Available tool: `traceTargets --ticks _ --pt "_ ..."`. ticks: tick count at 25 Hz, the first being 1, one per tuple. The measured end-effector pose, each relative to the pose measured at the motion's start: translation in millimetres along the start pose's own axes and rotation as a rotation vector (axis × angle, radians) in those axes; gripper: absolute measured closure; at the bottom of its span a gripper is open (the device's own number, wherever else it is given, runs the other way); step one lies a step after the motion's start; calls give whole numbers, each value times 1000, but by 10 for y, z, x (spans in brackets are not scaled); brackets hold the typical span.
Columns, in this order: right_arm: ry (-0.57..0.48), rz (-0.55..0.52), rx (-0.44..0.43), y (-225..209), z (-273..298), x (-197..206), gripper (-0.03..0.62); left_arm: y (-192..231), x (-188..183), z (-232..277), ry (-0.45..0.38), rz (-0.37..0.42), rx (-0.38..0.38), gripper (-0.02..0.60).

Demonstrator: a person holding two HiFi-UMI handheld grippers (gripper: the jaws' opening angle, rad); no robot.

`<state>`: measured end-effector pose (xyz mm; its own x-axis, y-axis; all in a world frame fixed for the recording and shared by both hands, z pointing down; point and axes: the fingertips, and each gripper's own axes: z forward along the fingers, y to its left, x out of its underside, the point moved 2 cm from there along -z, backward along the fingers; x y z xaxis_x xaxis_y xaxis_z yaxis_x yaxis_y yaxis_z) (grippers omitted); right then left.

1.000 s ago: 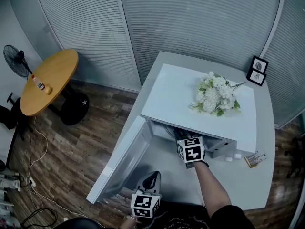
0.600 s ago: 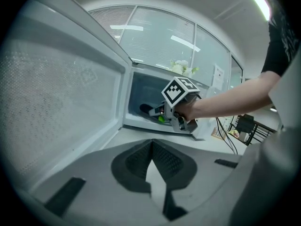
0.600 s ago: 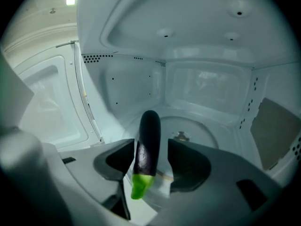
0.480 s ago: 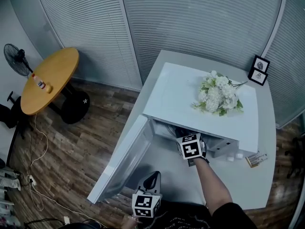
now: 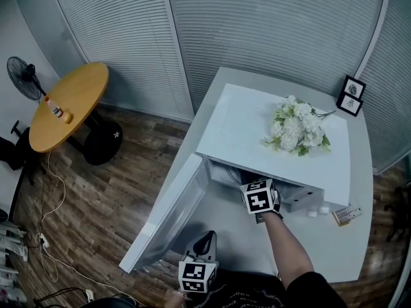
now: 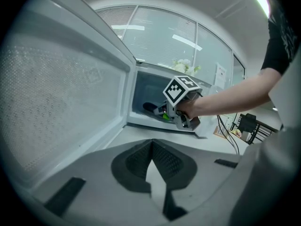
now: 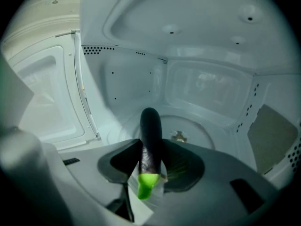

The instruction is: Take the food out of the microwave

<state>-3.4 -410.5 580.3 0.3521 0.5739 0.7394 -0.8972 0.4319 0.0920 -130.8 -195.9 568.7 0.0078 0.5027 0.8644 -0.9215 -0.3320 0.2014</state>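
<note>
A dark purple eggplant [image 7: 150,131] with a green stem end lies between the pads of my right gripper [image 7: 151,146] inside the white microwave [image 5: 276,147]. The jaws have just been closing and now press on both of its sides. In the head view only this gripper's marker cube [image 5: 259,196] shows at the microwave's mouth. The left gripper view shows the right gripper [image 6: 173,113] reaching in, with the eggplant [image 6: 152,108] ahead of it. My left gripper [image 5: 205,239] stays low in front of the open door [image 5: 168,218], shut and empty, its tips [image 6: 152,143] meeting.
White flowers [image 5: 297,126] lie on top of the microwave. Two framed photos [image 5: 350,96] stand at the table's far right corner, and a small box [image 5: 345,215] lies right of the microwave. A round wooden table [image 5: 67,106] and a fan [image 5: 22,79] stand at left.
The right gripper's marker cube has tilted slightly at the microwave's mouth. The left gripper has stayed where it was.
</note>
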Motion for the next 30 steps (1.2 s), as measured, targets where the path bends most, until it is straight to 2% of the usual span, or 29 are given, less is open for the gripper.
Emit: traceTargets --ticks 11,30 --pt "-51 -3 47 -104 -185 -7 448 -41 -27 -10 -16 7 8 574" --pt "-88 4 67 -149 -579 147 448 -104 -45 -6 -29 25 34 574"
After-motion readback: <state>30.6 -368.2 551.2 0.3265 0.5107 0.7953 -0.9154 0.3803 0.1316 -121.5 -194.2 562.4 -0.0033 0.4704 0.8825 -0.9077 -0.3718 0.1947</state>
